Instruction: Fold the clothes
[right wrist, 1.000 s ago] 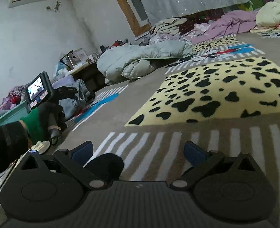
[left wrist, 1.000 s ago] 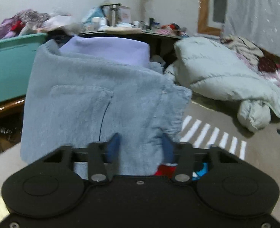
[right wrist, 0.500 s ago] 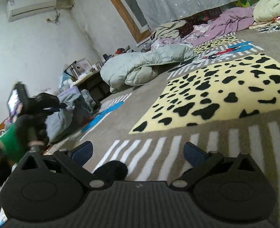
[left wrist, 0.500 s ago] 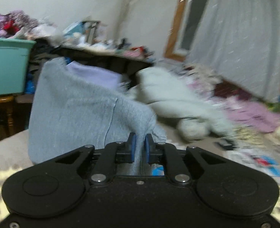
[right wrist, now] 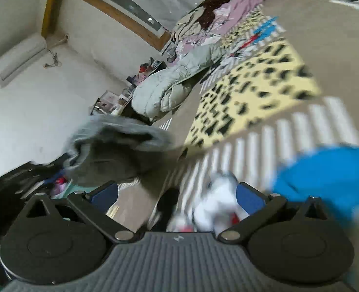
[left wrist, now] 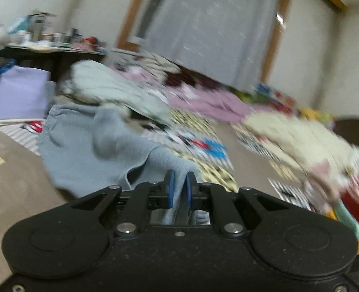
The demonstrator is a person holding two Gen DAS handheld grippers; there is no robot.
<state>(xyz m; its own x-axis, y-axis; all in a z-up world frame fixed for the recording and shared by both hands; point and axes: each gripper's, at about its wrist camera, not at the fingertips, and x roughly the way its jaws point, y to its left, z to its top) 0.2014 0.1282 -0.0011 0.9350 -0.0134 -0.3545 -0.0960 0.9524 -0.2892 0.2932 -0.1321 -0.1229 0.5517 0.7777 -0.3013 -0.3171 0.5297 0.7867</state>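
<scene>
– Blue-grey cloth is pinched in the left gripper: its pads are clamped together on a fold of the blue-grey garment, carrying it clear of the pile.

– And the right gripper?

– Its jaws stand apart, holding nothing. Next, it probably has to catch a free edge so the piece can be spread on the patterned rug.

– How does the garment look?

– Soft, thick and rumpled, trailing from the pads onto the rug; beyond it a lilac garment and a pale padded jacket.
</scene>
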